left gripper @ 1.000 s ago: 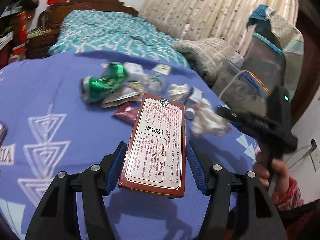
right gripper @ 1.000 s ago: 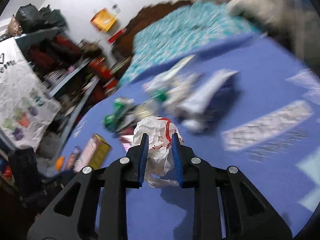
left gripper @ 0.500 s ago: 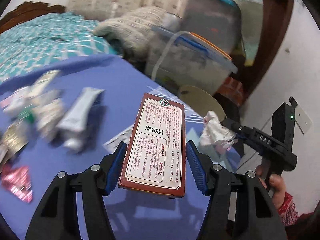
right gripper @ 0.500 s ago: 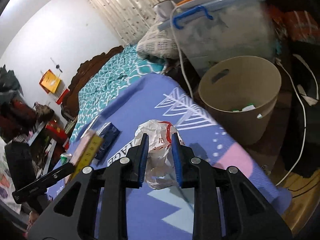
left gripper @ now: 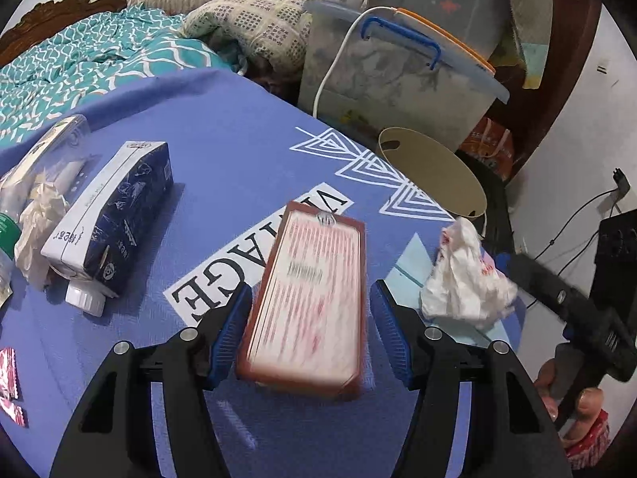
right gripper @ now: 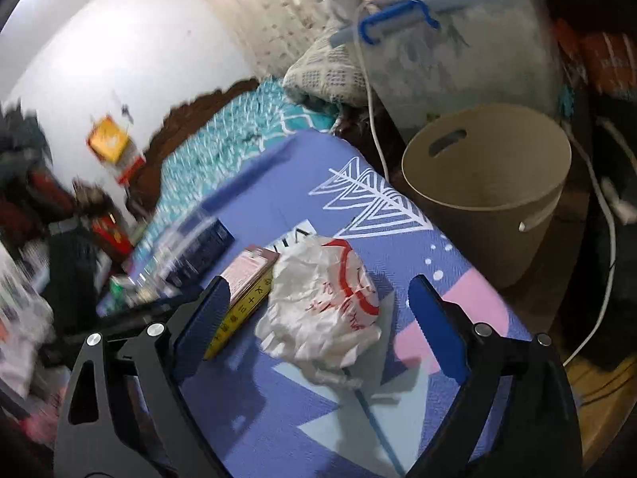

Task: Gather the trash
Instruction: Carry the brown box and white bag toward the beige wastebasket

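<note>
A red-brown printed box point(left gripper: 306, 302) shows blurred between the fingers of my left gripper point(left gripper: 310, 330), whose jaws stand wide and clear of it; it also shows in the right wrist view point(right gripper: 247, 279). A crumpled white plastic bag point(right gripper: 322, 306) with red print sits loose between the spread fingers of my right gripper point(right gripper: 322, 306), over the blue mat point(right gripper: 278, 183). The bag shows at the right in the left wrist view point(left gripper: 466, 279). A beige bin point(right gripper: 489, 175) stands beyond the mat's edge; it also shows in the left wrist view point(left gripper: 434, 171).
A dark blue carton point(left gripper: 115, 215) and crumpled paper point(left gripper: 40, 215) lie at the mat's left. A pink wrapper point(left gripper: 10, 382) lies at the far left. A clear storage tub point(left gripper: 398, 79) with a blue handle stands behind the bin, a bed point(left gripper: 79, 59) beyond.
Both grippers have opened. The box and the plastic bag are no longer clamped and show loose between the fingers. Both views have swung towards the mat's edge by the bin.
</note>
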`<state>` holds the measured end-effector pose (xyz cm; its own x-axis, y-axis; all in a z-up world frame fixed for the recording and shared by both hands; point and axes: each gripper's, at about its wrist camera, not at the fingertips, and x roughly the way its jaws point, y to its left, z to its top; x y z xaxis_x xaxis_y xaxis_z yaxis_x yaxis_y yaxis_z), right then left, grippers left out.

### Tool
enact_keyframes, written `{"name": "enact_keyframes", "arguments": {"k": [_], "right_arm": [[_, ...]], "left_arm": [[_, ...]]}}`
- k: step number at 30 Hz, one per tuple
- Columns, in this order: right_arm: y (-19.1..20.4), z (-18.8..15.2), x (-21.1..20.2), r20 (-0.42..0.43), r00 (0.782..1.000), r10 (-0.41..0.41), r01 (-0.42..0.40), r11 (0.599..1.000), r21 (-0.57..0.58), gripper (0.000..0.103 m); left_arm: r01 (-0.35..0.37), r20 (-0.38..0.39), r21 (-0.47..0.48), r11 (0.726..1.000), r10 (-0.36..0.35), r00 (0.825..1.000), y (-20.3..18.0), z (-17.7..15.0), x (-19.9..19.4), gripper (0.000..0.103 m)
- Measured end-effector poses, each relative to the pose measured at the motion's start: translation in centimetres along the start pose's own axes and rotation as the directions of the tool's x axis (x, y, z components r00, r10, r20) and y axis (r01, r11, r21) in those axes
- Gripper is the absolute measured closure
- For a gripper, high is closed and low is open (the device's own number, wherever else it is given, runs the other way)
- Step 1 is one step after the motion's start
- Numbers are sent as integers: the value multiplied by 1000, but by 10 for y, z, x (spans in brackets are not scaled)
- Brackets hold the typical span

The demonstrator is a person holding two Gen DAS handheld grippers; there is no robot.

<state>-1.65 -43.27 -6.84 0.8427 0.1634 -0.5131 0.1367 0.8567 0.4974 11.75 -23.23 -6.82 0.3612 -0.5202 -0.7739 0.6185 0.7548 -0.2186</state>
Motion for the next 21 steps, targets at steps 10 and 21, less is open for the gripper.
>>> {"name": "enact_keyframes", "arguments": {"k": [10, 21], "right_arm": [[2, -15, 28, -110, 992, -60, 49, 993, -107, 53], [-8, -2, 31, -94, 990, -104, 94, 990, -103, 54]], "left_arm": [[-54, -56, 38, 998, 56, 997, -10, -5, 21, 43], [-65, -43, 96, 993, 69, 997, -30, 9, 41, 45]]}}
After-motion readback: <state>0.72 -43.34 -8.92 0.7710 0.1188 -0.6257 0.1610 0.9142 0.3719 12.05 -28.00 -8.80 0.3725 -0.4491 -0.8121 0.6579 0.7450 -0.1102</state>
